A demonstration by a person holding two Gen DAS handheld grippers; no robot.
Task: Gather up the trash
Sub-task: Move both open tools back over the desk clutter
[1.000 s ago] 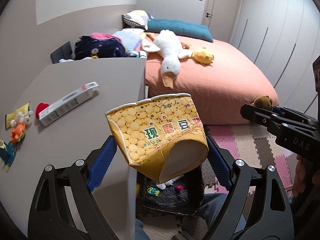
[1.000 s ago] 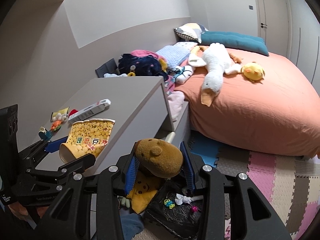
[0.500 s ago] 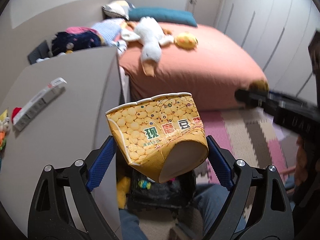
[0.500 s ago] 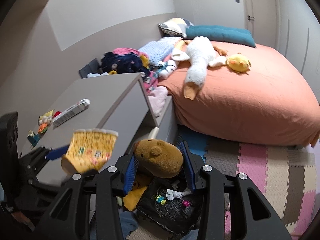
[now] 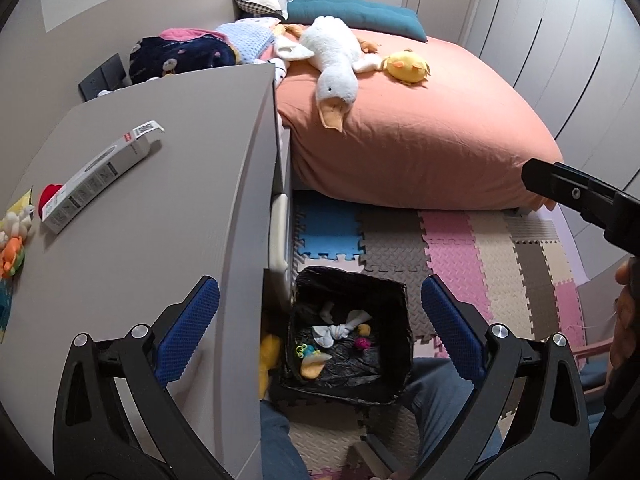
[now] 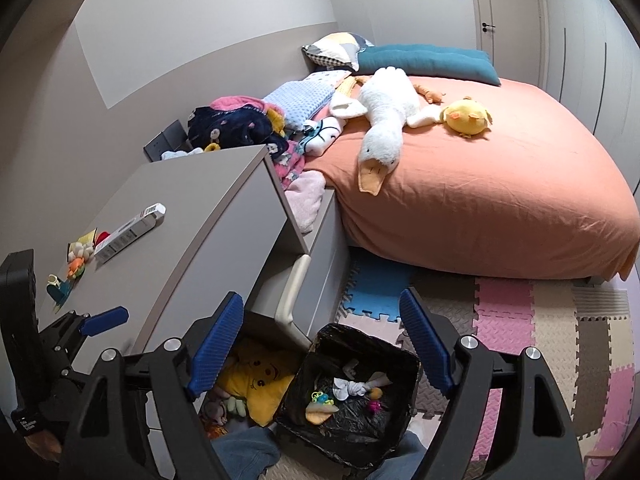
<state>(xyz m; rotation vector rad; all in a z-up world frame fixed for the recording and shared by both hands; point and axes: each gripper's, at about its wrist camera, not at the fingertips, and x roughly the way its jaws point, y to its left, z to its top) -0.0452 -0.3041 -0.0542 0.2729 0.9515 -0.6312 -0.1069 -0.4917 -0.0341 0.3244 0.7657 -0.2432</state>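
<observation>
Beside the grey desk (image 5: 168, 200), a black-lined bin (image 5: 348, 336) on foam floor mats (image 5: 460, 248); left gripper (image 5: 320, 320) and right gripper (image 6: 322, 340) jaws just opened wide, empty.

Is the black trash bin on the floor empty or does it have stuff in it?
Not empty. The trash bin holds knotted white cloth and small colourful scraps, but it's far from full.

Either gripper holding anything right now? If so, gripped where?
Nothing held. Left gripper and right gripper both have jaws wide apart with nothing between the pads, having just been opening. Both hang above the black-lined bin.
</observation>
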